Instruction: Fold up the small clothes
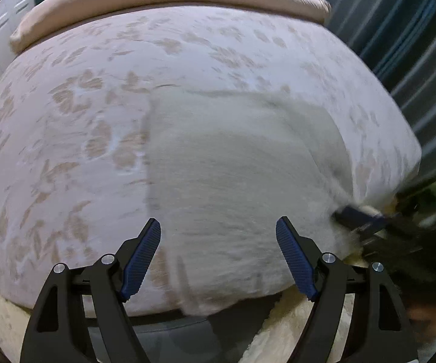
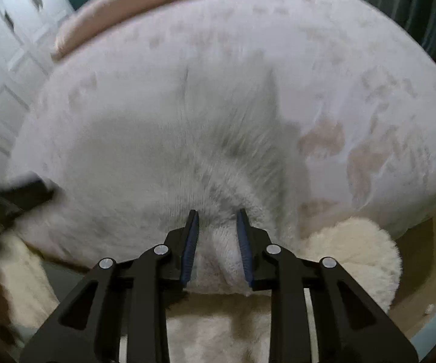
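Fuzzy white cloth (image 1: 233, 166) flat on floral bedspread (image 1: 66, 121), near edge overhanging.

white fuzzy garment (image 1: 233, 163), small and fleecy, spread mostly flat near the front edge of the floral bedsheet (image 1: 76, 115). straight left side, upper right corner folded over in a diagonal flap. near edge hanging slightly over the front of the bed. on the right, a bunched fold of the nap (image 2: 222, 242) raised between two blue pads. blurred throughout.
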Tool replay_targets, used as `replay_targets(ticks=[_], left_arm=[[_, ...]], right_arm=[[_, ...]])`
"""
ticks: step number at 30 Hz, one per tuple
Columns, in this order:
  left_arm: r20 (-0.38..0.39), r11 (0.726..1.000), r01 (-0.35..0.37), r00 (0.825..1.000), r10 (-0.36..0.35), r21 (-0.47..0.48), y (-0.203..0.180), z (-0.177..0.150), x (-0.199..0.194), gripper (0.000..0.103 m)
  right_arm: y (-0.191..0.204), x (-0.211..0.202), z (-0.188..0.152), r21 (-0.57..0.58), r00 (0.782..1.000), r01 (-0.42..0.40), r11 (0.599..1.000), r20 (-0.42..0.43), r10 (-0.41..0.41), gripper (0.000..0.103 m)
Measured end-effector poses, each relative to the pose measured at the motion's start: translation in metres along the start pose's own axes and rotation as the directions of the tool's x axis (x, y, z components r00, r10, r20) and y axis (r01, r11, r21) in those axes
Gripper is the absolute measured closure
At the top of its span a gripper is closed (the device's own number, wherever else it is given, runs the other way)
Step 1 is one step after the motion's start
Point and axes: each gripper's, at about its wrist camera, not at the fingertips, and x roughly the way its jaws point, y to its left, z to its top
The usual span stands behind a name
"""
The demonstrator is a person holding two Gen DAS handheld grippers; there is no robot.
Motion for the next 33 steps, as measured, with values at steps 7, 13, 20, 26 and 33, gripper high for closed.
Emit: replay_targets(ticks=[7,13,20,26,33], left_arm=[[-0.014,0.993,-0.104,0.994,0.105,0.049,-0.024,0.001,0.026,0.027],[-0.022,0.990,-0.141,0.990,0.141,0.016,-0.019,0.003,0.026,0.025],[-0.031,0.990,-0.134,0.991,0.132,-0.054,-0.009,0.007,0.029,0.023],[-0.048,0.986,-0.160,0.986,0.158,-0.051,-0.011,0.006,0.037,0.023],[-0.059,0.982,-0.168,0.985,0.163,-0.083,-0.009,0.009,0.040,0.017]], right_arm=[[-0.034,0.018,0.023,0.115,0.999,-0.025,0.993,0.041,0.020,0.055],[-0.019,0.042,0.045,0.061,0.999,-0.021,0.998,0.033,0.019,0.092],[-0.022,0.025,0.061,0.032,0.991,-0.068,0.997,0.117,0.064,0.094],[-0.030,0.054,0.050,0.060,1.000,-0.011,0.998,0.023,0.009,0.090],[-0.030,0.016,0.040,0.068,0.999,0.021,0.997,0.048,-0.024,0.043]])
